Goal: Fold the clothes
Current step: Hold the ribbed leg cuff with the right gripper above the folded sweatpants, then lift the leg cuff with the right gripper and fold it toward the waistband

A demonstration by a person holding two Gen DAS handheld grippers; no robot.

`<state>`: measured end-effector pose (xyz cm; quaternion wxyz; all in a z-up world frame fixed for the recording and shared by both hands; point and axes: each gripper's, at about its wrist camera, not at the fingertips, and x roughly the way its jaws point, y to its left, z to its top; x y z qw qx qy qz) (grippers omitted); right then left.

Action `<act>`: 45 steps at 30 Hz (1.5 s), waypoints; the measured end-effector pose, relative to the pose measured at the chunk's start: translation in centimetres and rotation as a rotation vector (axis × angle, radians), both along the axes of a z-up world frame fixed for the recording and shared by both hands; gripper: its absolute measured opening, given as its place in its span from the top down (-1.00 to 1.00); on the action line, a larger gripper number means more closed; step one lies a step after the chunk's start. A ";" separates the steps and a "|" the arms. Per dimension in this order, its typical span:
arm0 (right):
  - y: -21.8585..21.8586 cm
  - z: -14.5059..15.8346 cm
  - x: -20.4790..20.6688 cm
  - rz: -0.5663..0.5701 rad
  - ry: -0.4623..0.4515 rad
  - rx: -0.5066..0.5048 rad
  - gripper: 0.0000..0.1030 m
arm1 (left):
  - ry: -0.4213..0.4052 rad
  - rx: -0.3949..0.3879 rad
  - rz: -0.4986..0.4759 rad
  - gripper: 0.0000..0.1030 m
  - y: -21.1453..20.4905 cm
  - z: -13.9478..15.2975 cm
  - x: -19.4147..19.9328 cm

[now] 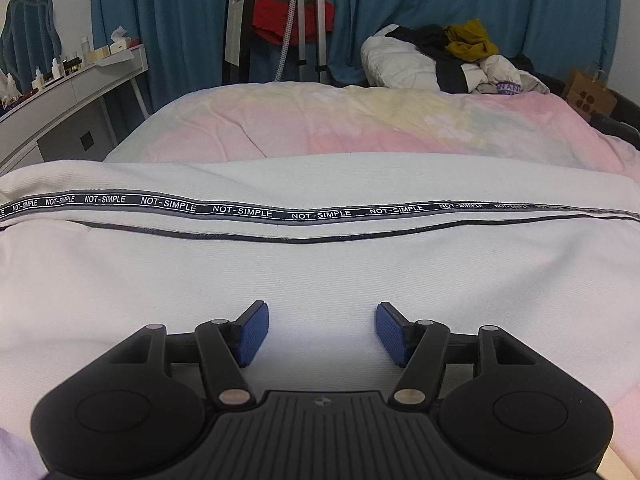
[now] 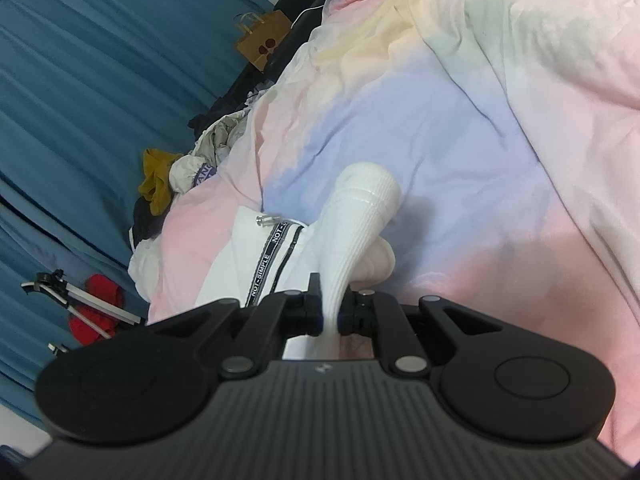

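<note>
A white ribbed garment with a black "NOT-SIMPLE" tape stripe lies spread across the pastel bed cover. My left gripper hovers just over the white cloth, open, blue pads wide apart with nothing between them. In the right wrist view my right gripper is shut on a ribbed white part of the garment, which stands up from the jaws and ends in a cuff. The striped body of the garment lies to its left on the bed.
A heap of clothes, white, black and mustard, sits at the far end of the bed. A white desk with bottles stands at the left. A tripod, a red cloth and blue curtains are behind. A paper bag stands at the right.
</note>
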<state>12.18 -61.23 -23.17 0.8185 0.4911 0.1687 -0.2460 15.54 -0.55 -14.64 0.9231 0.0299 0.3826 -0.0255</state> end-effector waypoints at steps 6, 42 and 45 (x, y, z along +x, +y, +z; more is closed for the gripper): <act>0.7 0.3 0.2 0.008 0.026 -0.058 0.83 | 0.019 -0.017 -0.018 -0.23 0.6 -0.1 0.5; 35.8 12.0 -0.8 0.649 -0.251 -1.281 0.83 | -0.189 -0.356 0.054 -0.36 8.2 8.6 -3.4; 40.6 6.2 -2.4 0.893 -0.204 -1.392 0.83 | -0.242 -0.435 0.081 -0.37 10.5 10.5 -5.3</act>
